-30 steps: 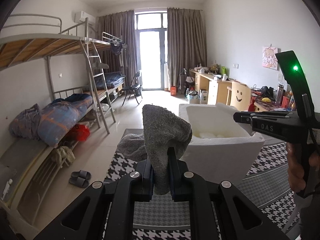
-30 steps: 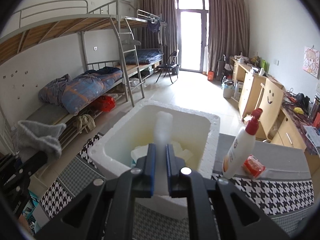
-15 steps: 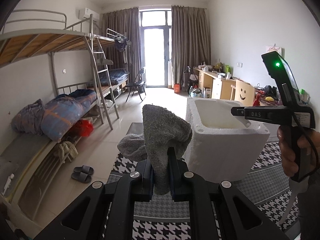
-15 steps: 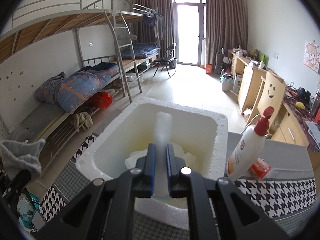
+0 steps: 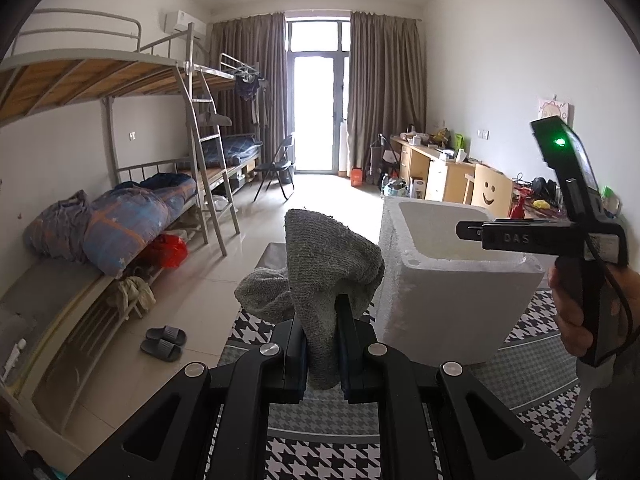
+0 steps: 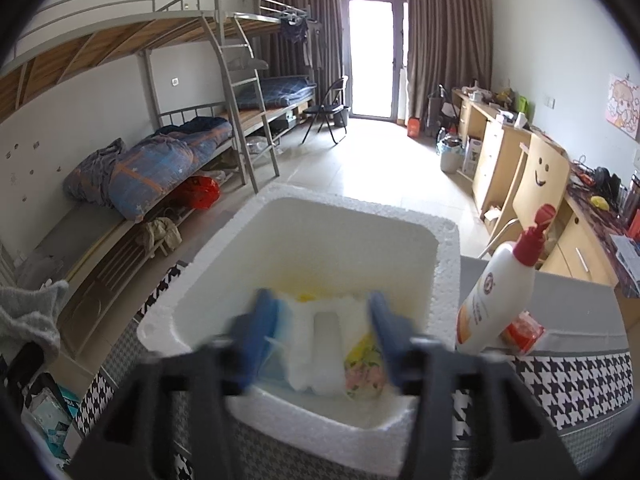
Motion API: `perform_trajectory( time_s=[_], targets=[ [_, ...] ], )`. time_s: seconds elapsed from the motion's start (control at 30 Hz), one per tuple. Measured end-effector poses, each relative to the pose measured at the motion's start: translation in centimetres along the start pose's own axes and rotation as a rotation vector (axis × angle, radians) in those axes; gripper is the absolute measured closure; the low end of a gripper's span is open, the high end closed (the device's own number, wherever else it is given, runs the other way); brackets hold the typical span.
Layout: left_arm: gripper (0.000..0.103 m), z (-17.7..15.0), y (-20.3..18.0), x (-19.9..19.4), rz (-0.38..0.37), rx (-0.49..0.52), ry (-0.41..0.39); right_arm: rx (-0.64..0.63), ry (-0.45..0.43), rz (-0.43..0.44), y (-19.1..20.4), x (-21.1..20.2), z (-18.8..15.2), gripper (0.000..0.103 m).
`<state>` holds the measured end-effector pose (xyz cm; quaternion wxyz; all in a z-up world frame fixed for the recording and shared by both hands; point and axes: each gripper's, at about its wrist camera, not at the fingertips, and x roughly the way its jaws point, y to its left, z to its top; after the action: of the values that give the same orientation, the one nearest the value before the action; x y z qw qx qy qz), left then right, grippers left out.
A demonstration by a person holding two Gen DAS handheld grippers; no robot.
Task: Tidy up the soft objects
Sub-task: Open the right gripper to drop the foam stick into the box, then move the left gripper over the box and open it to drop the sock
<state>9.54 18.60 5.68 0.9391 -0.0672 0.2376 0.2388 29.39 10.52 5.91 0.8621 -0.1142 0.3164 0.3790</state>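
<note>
My left gripper is shut on a grey knitted sock and holds it up to the left of the white foam box. My right gripper is open, its jaws blurred and spread wide above the foam box. A white soft piece lies or falls between them inside the box, on other soft items, one yellow flowered. In the left wrist view the right gripper's body reaches over the box rim. The grey sock also shows at the left edge of the right wrist view.
The box stands on a houndstooth cloth. A white lotion bottle with a red pump and a red packet stand right of the box. Bunk beds line the left wall, desks the right.
My right gripper has opened and let go of the white piece, which now sits in the box. The left gripper still holds the grey sock and has shifted slightly left of the box.
</note>
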Motion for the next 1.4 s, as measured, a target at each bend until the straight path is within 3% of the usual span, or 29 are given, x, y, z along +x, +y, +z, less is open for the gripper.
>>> perform_trajectory(
  time_s=[0.13,0.77,1.4],
  targets=[
    [0.09,0.3,-0.2,0.1,-0.007,0.008,-0.003,-0.014,-0.037,0.004,0.0,-1.2,-0.2,0.028],
    [0.09,3.2,-3.7,1.1,-0.075,0.061,-0.03,0.003,-0.074,0.035,-2.2,-4.0,-1.2,0.026],
    [0.09,5.5,-8.1,2.9,-0.148,0.099,-0.023,0.028,-0.107,0.009,-5.0,-7.0,-3.4,0.024]
  ],
)
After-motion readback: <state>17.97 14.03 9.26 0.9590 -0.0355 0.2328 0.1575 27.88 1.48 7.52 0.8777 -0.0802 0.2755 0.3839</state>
